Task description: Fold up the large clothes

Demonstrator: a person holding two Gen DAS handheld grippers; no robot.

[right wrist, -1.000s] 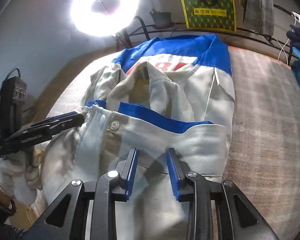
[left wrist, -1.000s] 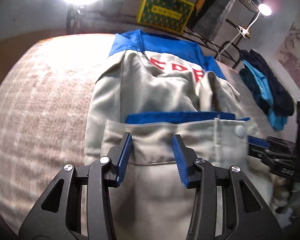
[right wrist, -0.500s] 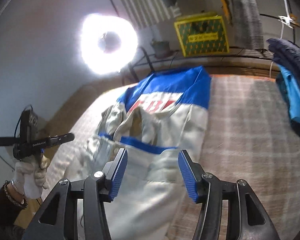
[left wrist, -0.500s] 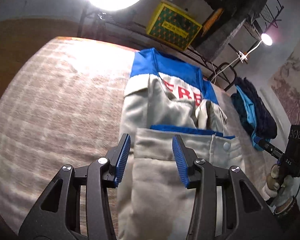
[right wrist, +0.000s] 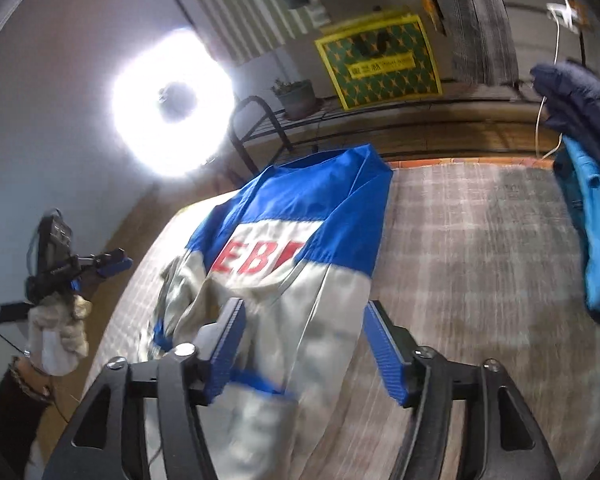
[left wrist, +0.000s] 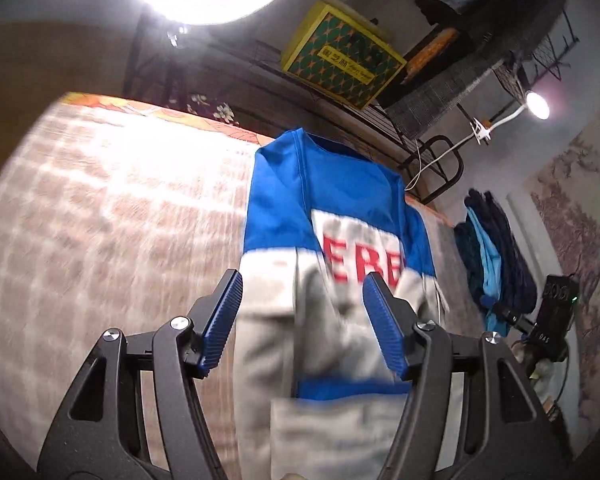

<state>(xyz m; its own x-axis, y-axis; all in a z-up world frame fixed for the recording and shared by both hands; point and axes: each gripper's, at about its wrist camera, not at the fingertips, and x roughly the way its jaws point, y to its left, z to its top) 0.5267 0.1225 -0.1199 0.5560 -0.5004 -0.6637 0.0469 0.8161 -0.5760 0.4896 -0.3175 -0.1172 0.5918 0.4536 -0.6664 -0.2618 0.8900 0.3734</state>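
Cluttered home room: bed (left wrist: 100, 220), clothes rack (left wrist: 480, 60)

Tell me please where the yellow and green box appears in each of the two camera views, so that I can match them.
Left wrist view: the yellow and green box sits at the top, right of centre, on a dark shelf.
Right wrist view: the same box is in the upper middle, slightly right.
Shared landmark: the blue and grey jacket with red letters lies below the box in both views.

Left gripper (left wrist: 302, 328), right gripper (right wrist: 302, 350): fingers just spread, empty.

Jacket (left wrist: 332, 216) on bed (left wrist: 112, 208); clothes pile (left wrist: 496, 248) right
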